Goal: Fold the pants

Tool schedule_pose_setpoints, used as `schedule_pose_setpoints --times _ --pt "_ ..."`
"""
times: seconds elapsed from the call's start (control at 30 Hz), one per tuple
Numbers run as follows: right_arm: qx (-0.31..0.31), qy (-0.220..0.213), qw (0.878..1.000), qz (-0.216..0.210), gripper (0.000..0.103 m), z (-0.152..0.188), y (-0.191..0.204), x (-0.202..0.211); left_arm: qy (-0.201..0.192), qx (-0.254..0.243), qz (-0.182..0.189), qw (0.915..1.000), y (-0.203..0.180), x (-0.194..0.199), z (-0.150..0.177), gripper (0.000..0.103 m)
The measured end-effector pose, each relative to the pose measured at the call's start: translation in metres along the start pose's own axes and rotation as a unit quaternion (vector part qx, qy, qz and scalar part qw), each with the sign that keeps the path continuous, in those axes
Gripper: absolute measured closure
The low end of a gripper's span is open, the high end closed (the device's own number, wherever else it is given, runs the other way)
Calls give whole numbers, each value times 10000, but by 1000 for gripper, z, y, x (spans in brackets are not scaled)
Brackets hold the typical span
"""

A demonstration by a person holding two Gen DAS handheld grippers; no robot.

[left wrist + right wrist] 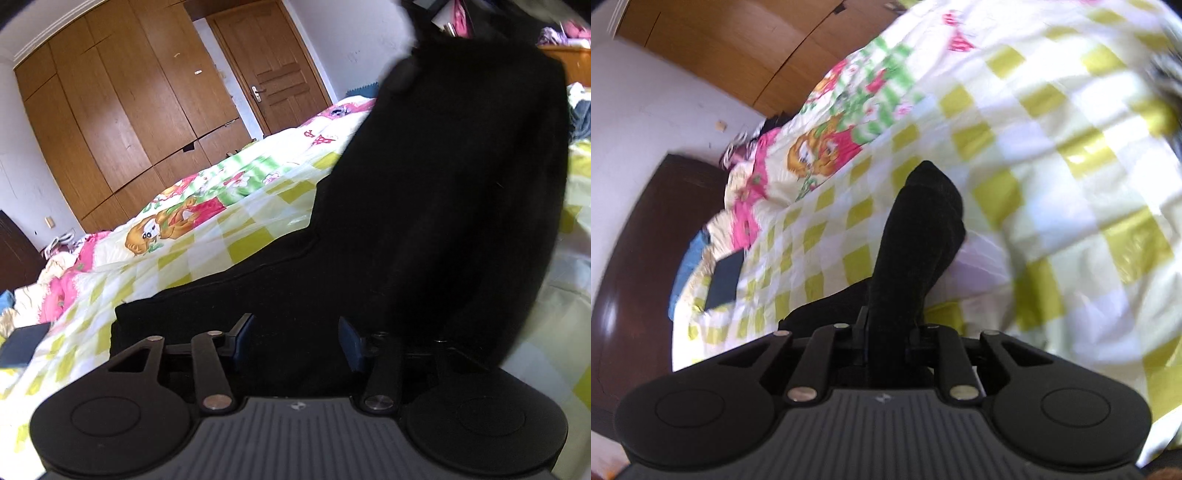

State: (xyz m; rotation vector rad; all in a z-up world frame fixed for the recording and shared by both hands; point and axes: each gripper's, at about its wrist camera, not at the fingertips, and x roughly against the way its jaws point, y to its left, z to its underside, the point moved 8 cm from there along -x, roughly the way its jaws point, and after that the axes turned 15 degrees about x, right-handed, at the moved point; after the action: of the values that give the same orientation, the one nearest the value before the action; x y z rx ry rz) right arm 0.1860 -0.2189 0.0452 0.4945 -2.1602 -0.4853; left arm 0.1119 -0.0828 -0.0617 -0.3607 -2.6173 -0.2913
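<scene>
The black pants (424, 206) lie partly on a bed covered by a quilt (236, 236) of yellow-green and white checks with a cartoon print. In the left wrist view one end of the garment rests flat on the quilt near the bed's near edge, and the rest rises steeply up and to the right as a broad dark sheet lifted off the bed.

The left gripper (297, 343) hangs low over the flat end of the pants. Its blue-padded fingers (349, 341) stand apart with black fabric between and beneath them; the pads do not appear to press on the cloth, though black on black makes that hard to judge.

The right gripper (888, 334) is clenched on a bunched fold of the pants (916, 236). The cloth stands up out of the narrow gap between the jaws as a thick, rounded column, well above the quilt (1052, 155), which looks blurred in this view.

A dark flat rectangular object (726, 280) lies on the quilt near the bed's left edge, beside a dark wooden board (639, 258). A wooden wardrobe (122, 122) and a door (273, 66) stand against the far wall.
</scene>
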Motion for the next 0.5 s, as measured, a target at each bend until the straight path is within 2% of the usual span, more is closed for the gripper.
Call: schedule_pose_setpoints --times 0.1,0.17,0.3,0.33,0.4,0.47,0.5 --pt "617 103 9980 69 85 -13 62 -21 180 514 255 9982 16 2 2 40" --pt "781 159 9968 16 82 -14 97 -44 235 874 405 9951 32 6 2 39" --pt "1071 403 9934 -120 78 7 156 -112 123 1537 314 9875 76 22 7 39" --pt "1101 512 9925 -126 72 16 166 -129 139 1753 367 9837 89 26 10 39" --pt "1123 870 9891 -376 69 36 185 -158 140 2195 578 9738 107 38 18 39" --pt "1098 1105 9861 -583 70 53 195 -168 145 2458 633 9671 118 51 25 39" --pt "1114 1176 9847 -645 70 58 198 -168 187 2485 545 9669 122 56 30 39"
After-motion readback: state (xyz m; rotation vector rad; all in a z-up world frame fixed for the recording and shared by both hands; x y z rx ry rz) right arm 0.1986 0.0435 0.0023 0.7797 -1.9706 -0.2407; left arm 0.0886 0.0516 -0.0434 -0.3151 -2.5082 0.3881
